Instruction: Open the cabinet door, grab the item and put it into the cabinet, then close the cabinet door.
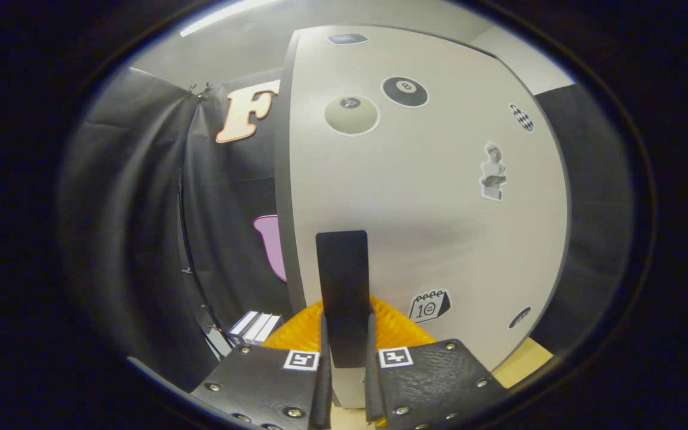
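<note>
A pale cabinet door (427, 209) with several stickers on it stands close in front of me. Its dark upright handle (342, 269) runs down between my fingers. My gripper (347, 334) is shut on the handle, one finger (322, 352) pressing on its left side and the other on its right. The door's dark left edge (284, 197) shows beside the booth's cloth; I cannot tell whether the door stands ajar.
Low to the left of the fingers, a small stack of white and blue boxes (254, 327) lies by the cabinet's foot. A strip of light wooden tabletop (523, 364) shows at the lower right. Black cloth hangs on the left and right.
</note>
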Available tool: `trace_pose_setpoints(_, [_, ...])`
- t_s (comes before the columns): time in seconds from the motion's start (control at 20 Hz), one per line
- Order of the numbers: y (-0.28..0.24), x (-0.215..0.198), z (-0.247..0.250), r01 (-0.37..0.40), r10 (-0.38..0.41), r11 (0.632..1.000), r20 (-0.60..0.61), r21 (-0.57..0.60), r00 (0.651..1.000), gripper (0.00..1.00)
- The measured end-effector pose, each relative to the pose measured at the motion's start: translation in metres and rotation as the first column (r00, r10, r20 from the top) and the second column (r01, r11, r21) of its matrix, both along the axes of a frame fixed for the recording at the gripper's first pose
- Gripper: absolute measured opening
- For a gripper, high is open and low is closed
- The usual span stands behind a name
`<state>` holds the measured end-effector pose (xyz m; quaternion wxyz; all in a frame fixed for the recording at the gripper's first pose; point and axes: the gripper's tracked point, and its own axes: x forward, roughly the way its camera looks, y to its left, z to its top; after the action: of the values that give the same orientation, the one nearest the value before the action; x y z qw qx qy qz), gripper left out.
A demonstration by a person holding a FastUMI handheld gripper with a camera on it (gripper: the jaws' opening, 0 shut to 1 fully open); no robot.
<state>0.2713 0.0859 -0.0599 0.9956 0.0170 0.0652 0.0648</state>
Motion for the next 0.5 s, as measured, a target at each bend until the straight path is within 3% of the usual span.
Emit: trace_pose_setpoints(0.5, [-0.022,-0.061,0.011,0.001,0.0,0.999,-0.015,0.049,1.0,0.22])
